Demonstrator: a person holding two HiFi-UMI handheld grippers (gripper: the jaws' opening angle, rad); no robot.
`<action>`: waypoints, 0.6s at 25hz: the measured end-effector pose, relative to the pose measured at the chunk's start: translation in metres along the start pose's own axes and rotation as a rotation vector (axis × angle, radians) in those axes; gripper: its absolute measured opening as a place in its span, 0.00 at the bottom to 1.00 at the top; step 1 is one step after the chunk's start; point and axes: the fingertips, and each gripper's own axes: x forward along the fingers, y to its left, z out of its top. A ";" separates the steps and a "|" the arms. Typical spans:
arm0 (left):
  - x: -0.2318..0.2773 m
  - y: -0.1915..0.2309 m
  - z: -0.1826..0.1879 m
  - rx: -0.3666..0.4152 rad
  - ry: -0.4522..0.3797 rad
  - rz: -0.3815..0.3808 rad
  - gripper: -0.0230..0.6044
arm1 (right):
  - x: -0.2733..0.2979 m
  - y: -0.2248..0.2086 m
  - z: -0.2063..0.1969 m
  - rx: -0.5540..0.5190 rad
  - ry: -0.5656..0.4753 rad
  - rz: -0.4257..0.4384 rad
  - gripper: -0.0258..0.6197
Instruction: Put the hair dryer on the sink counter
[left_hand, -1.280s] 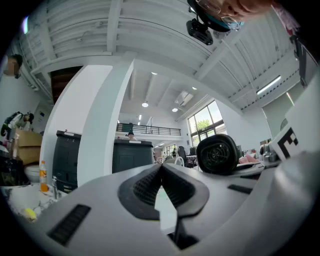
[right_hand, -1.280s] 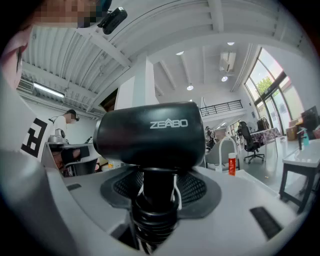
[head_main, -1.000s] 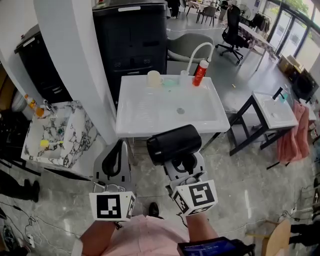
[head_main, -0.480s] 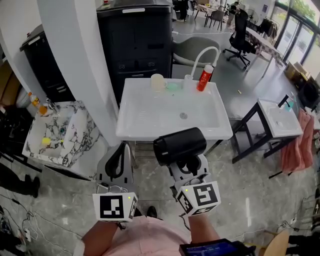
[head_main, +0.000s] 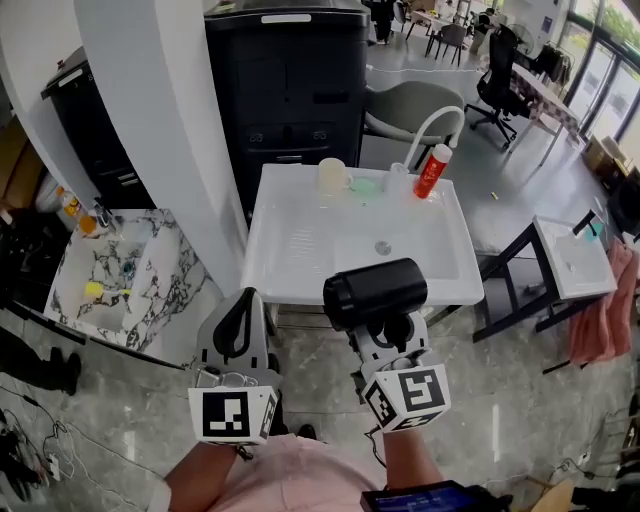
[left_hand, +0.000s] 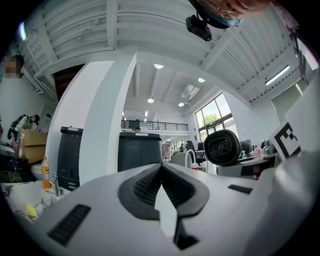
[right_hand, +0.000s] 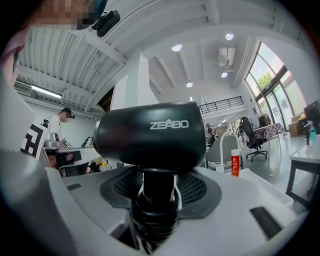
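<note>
Head view, dryer: my right tool (head_main: 388, 330) holds the hair dryer (head_main: 375, 293) in the air, just short of the front edge of the sink table (head_main: 300, 240) and not yet over it.
Head view, step: I judge it best to carry the dryer forward over the table's flat left part, clear of the cup (head_main: 332, 175) and red bottle (head_main: 432, 170) at its back. I would lower it until the barrel rests, and only then let go.
Left gripper view: my left tool (left_hand: 161, 175) is pressed together and empty, its dark ribbed pads meeting.
Right gripper view: the jaws pinch the handle below a smooth, matte black, round barrel. The ribbed collar beneath may be the cord's sleeve, but that is hard to tell.
</note>
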 end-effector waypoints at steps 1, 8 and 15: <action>0.009 0.006 -0.004 -0.004 0.005 0.001 0.05 | 0.010 -0.002 -0.002 0.002 0.008 -0.002 0.37; 0.091 0.051 -0.034 -0.031 0.040 -0.014 0.05 | 0.096 -0.022 -0.015 0.009 0.047 -0.026 0.37; 0.186 0.098 -0.036 -0.061 0.030 -0.073 0.05 | 0.189 -0.041 -0.006 0.025 0.062 -0.077 0.37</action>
